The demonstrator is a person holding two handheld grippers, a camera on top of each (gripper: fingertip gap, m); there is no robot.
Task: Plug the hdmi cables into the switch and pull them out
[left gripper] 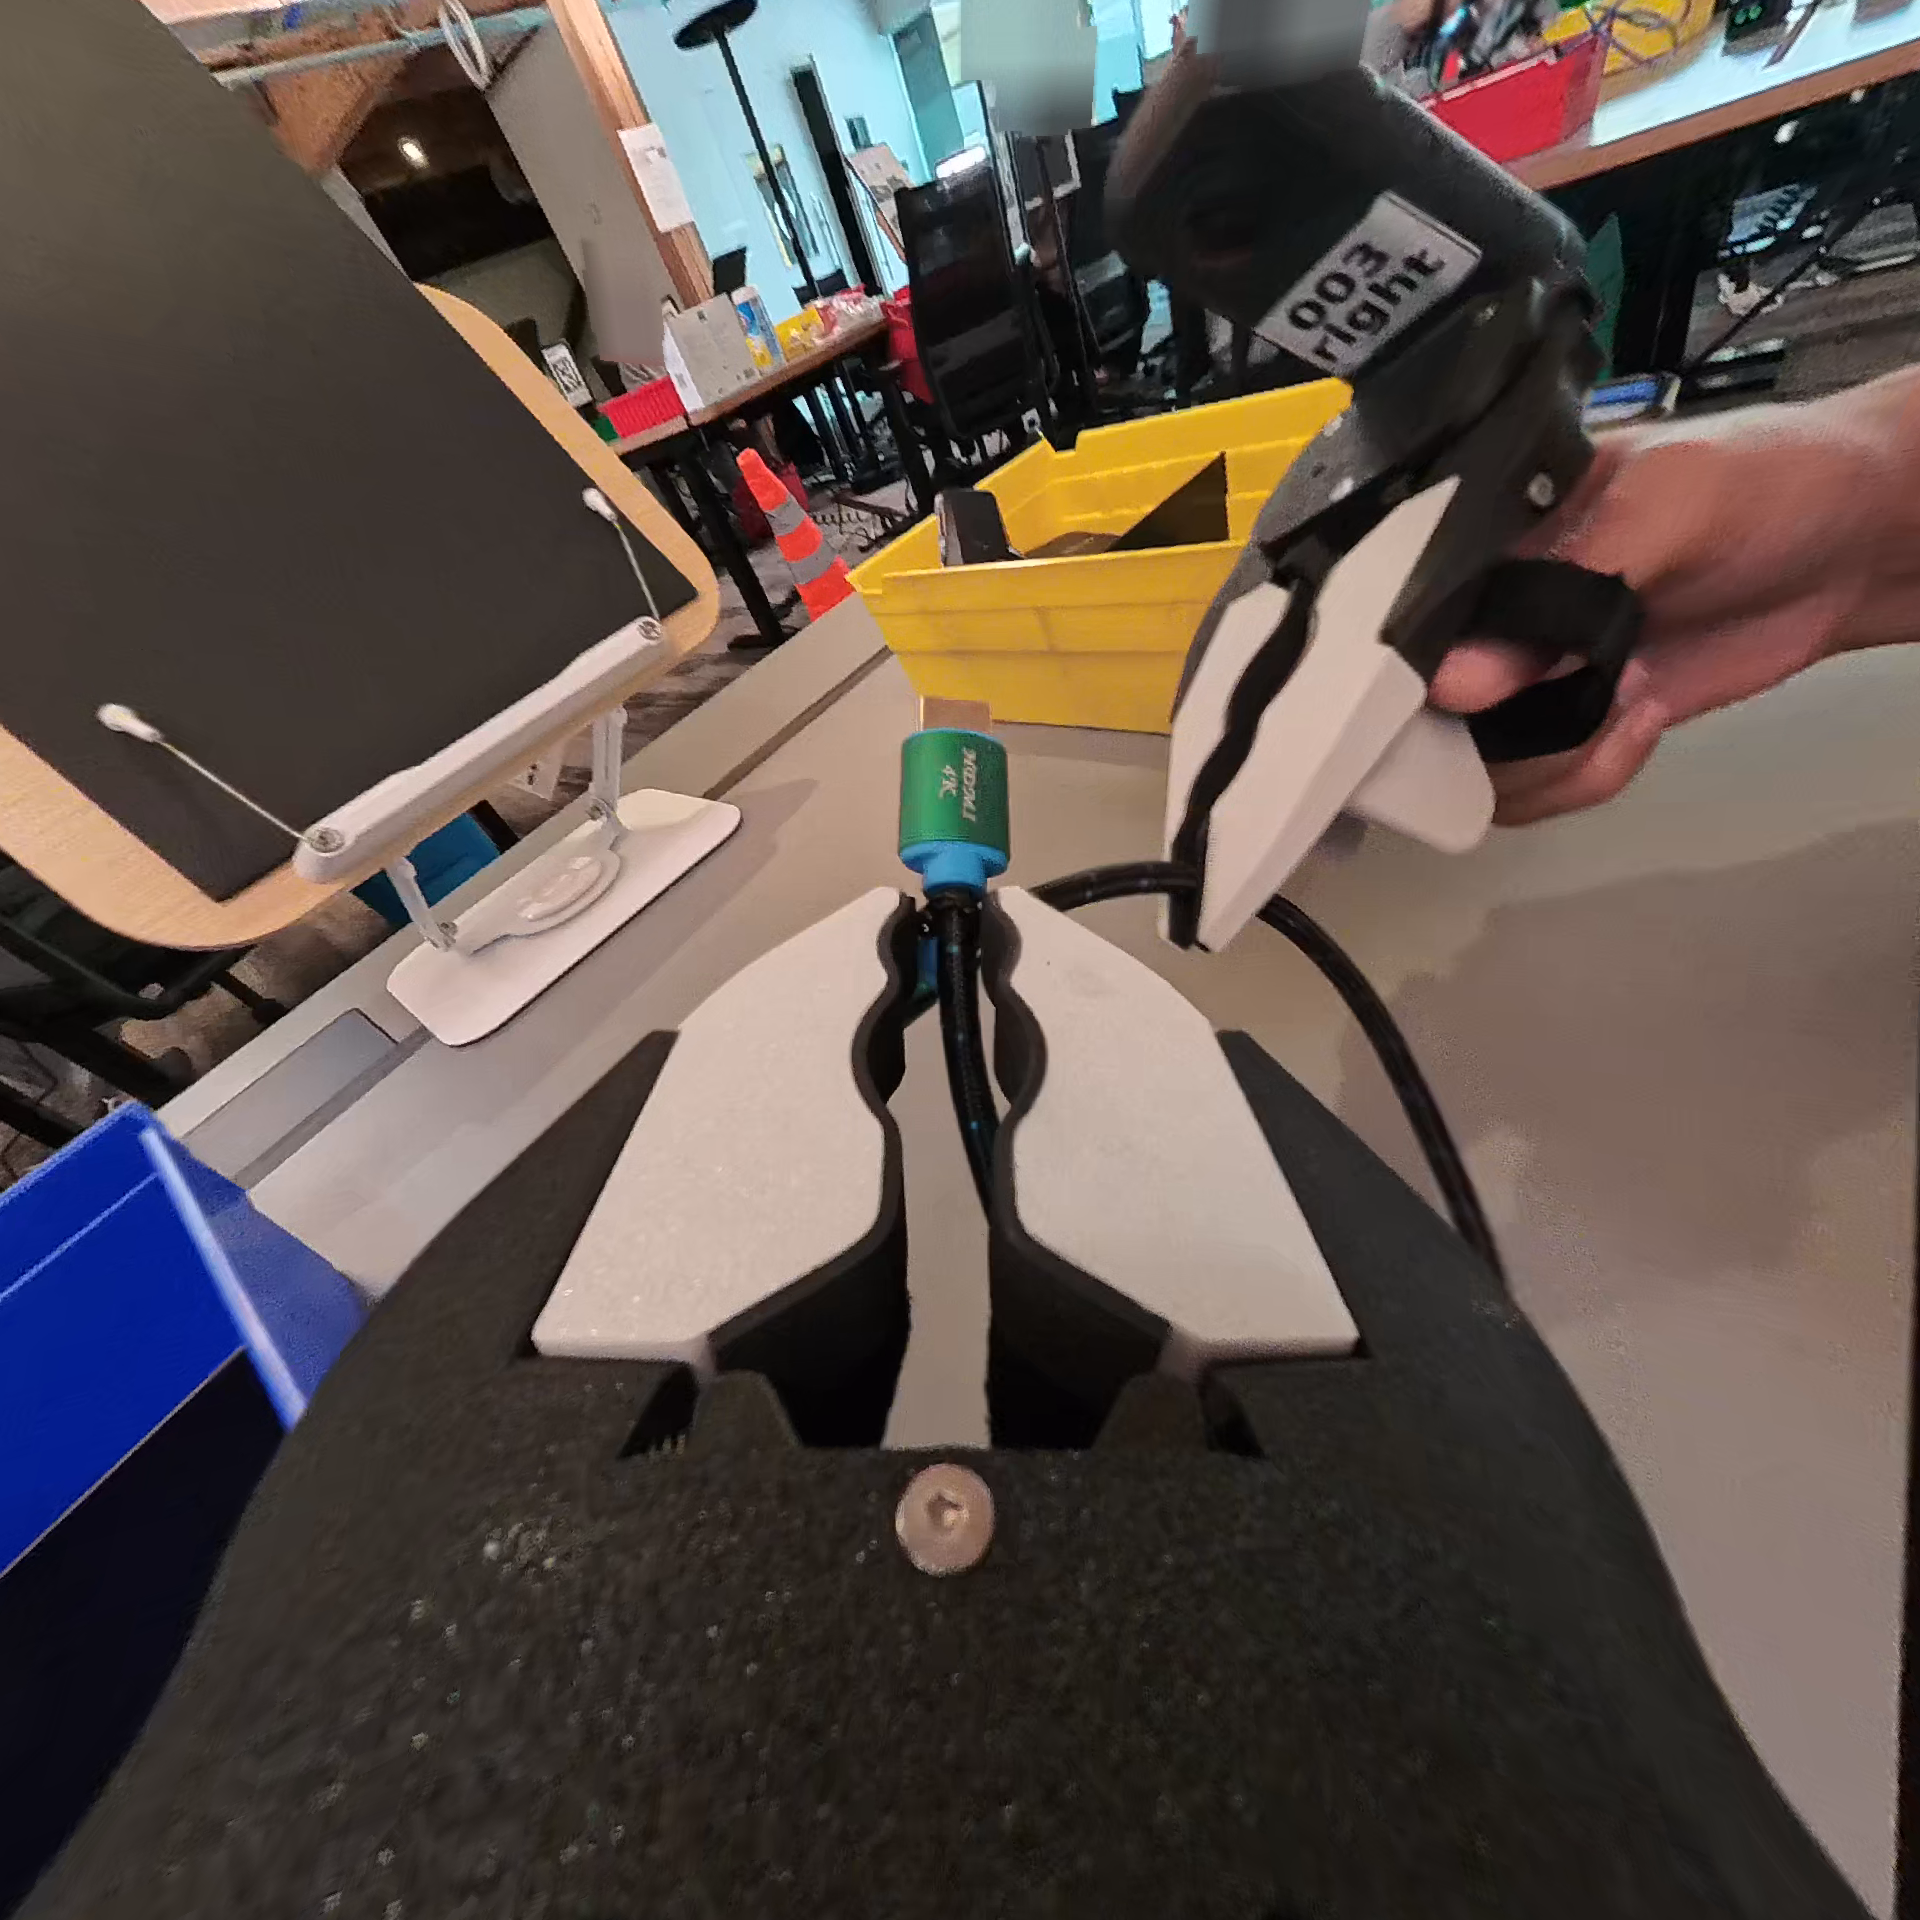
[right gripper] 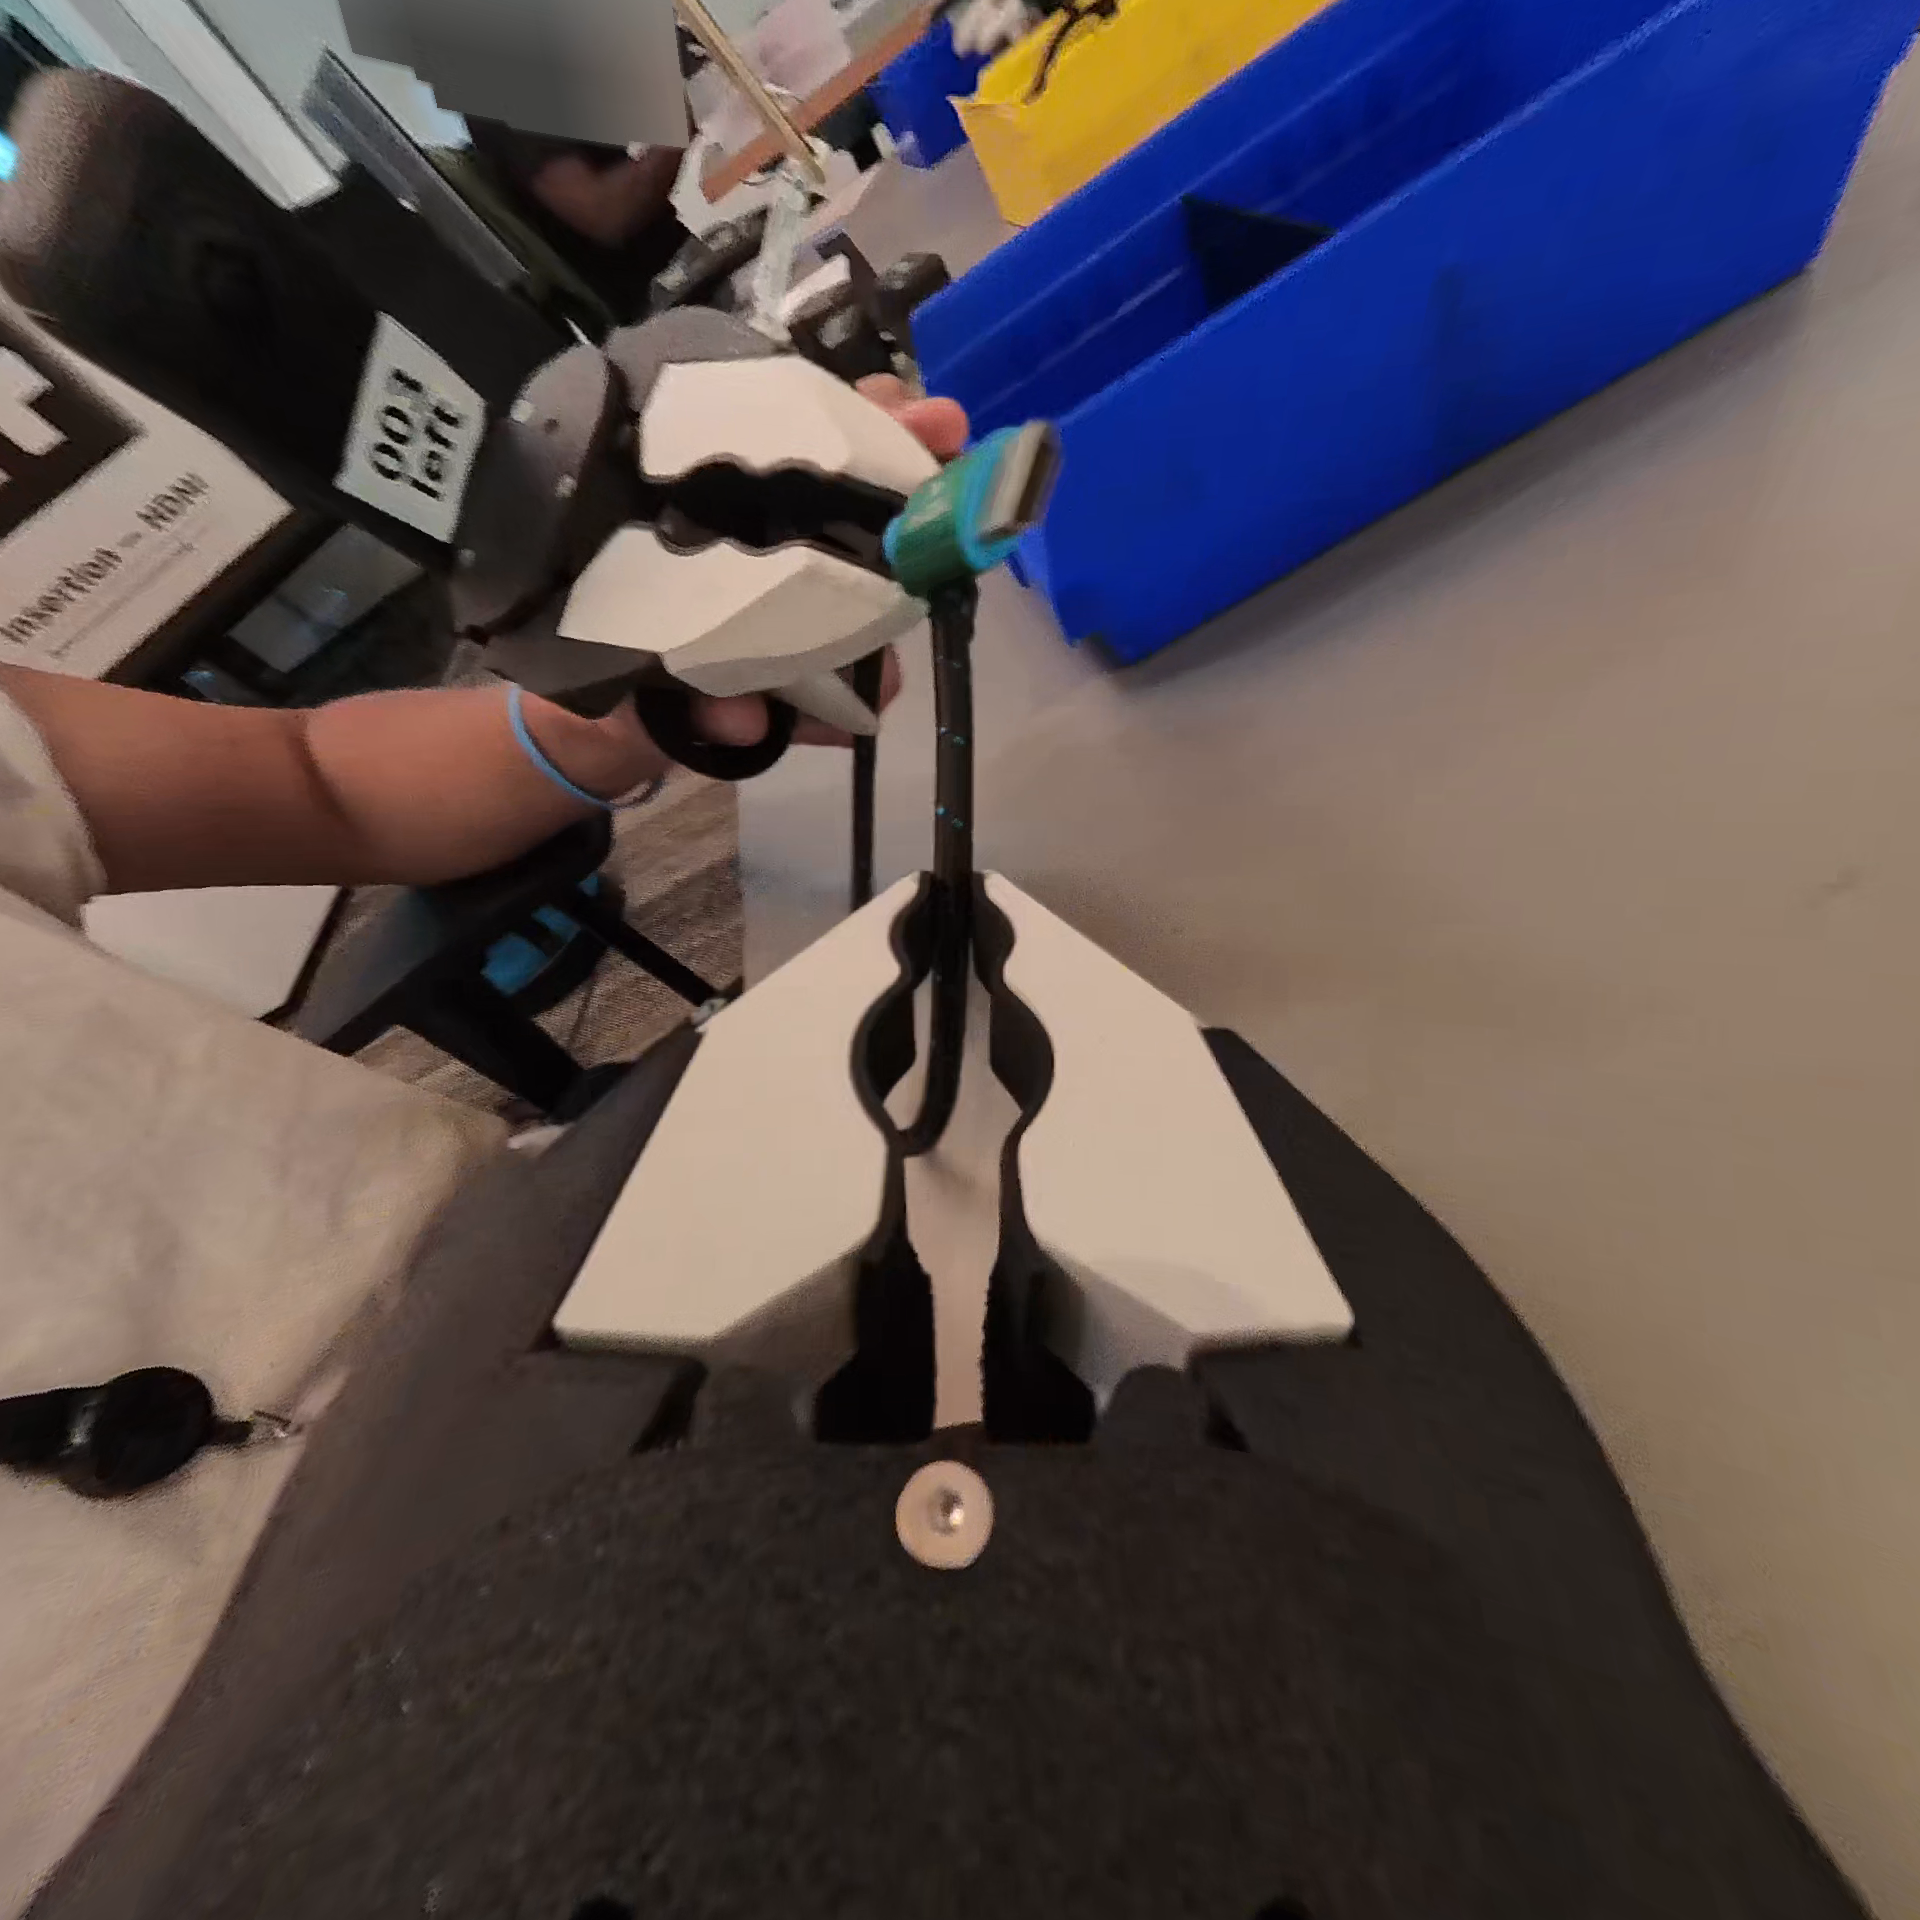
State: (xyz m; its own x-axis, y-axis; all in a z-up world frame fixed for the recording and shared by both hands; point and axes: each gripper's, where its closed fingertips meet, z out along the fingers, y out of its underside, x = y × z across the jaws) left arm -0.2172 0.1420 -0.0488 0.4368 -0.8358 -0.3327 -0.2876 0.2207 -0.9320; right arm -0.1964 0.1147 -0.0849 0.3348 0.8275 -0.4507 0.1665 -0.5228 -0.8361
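Note:
A black braided HDMI cable [left gripper: 1382,1029] ends in a green and blue plug [left gripper: 951,805] with a bare metal tip. My left gripper [left gripper: 948,904] is shut on the cable just behind the plug and holds it above the grey table [left gripper: 1558,1039]. My right gripper [right gripper: 948,888] is shut on the same cable [right gripper: 951,748] a short way down from the plug [right gripper: 977,509]. The right gripper also shows in the left wrist view [left gripper: 1190,925], and the left gripper in the right wrist view [right gripper: 909,566]. No switch is in view.
A yellow bin [left gripper: 1060,623] stands beyond the plug. A blue bin [right gripper: 1351,343] sits on the table near the left gripper, also in the left wrist view [left gripper: 125,1299]. A dark board on a white stand [left gripper: 561,894] stands at the left. A person's arms hold both grippers. The gap from one gripper's tips to the other's is roughly 6 cm.

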